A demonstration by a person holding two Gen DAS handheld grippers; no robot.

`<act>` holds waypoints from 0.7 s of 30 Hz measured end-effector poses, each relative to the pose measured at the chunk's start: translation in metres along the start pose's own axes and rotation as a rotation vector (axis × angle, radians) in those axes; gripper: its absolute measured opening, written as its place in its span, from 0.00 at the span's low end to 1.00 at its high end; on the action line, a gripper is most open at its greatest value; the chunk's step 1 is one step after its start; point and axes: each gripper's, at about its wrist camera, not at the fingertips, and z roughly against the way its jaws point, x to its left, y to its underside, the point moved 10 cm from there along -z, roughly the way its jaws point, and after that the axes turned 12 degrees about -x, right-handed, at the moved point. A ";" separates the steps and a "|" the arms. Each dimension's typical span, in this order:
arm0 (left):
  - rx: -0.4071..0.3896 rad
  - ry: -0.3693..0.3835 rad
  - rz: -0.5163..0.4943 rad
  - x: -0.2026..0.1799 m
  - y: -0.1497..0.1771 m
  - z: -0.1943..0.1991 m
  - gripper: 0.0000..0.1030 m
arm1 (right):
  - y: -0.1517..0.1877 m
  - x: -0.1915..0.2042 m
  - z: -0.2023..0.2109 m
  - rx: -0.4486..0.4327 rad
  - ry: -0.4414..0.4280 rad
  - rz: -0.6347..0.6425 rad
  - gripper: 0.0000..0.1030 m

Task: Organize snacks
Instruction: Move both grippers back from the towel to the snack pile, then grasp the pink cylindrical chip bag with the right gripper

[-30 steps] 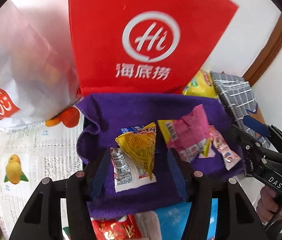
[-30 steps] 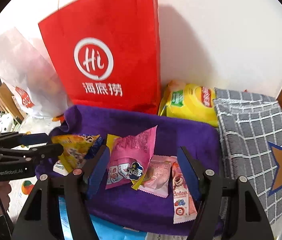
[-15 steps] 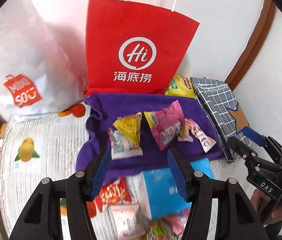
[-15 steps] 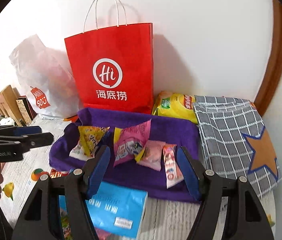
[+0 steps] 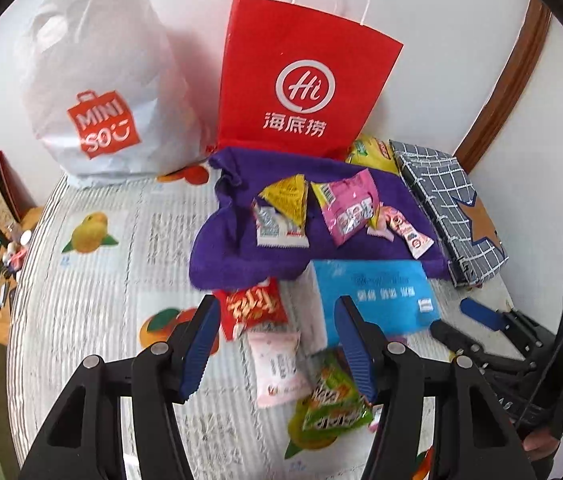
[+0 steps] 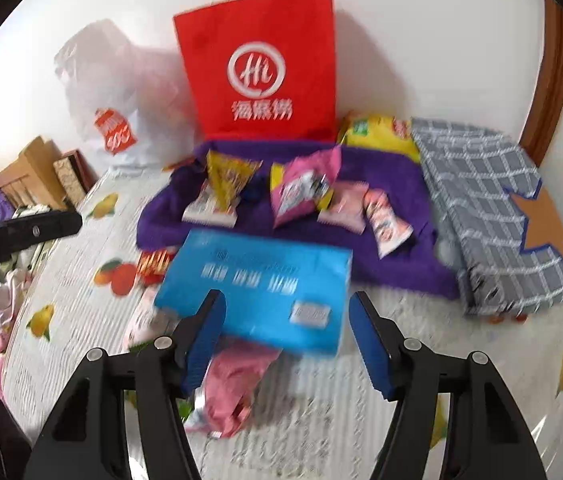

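Saw the fruit-print table cover (image 5: pixel 101 280) filling the lower left of the left wrist view. Found the red paper bag (image 5: pixel 305 80) and the white plastic bag (image 5: pixel 97 80) upright against the wall, upper centre and upper left. Noted the purple cloth (image 5: pixel 233 240) at centre, touching the red bag's foot, and the blue pack (image 5: pixel 377 300) overlapping its near edge.

Held the left gripper (image 5: pixel 275 348) and the right gripper (image 6: pixel 285 340) low in their frames, jaws apart, clamped on nothing.

Counted sorted snacks in a row on the cloth: pink packet (image 5: pixel 347 210), yellow triangular packet (image 5: pixel 287 196), white sachet (image 5: pixel 277 234), slim stick packet (image 5: pixel 407 232). Spotted loose ones below centre, off the cloth: green packet (image 5: pixel 329 408), red packet (image 5: pixel 251 308), pale pink packet (image 5: pixel 279 364).

Judged this to be the gap between placements, reaching for the next loose snack. Probably called for lowering the left jaws around the pale pink packet lying between them, pinching an edge, not the neighbours.
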 end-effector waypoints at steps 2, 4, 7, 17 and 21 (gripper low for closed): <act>0.007 0.003 0.004 0.002 0.008 0.003 0.55 | 0.013 0.006 -0.003 0.027 -0.014 0.004 0.62; 0.011 0.005 0.010 0.005 0.015 0.005 0.55 | 0.027 0.013 -0.008 0.056 -0.030 -0.002 0.61; 0.022 0.000 0.018 0.010 0.024 0.006 0.55 | 0.042 0.023 -0.014 0.094 -0.054 -0.012 0.61; 0.076 -0.033 0.055 0.038 0.053 -0.003 0.55 | 0.075 0.038 -0.048 0.184 -0.042 0.025 0.53; 0.109 -0.045 0.067 0.043 0.063 -0.013 0.55 | 0.079 0.037 -0.053 0.168 -0.049 0.018 0.44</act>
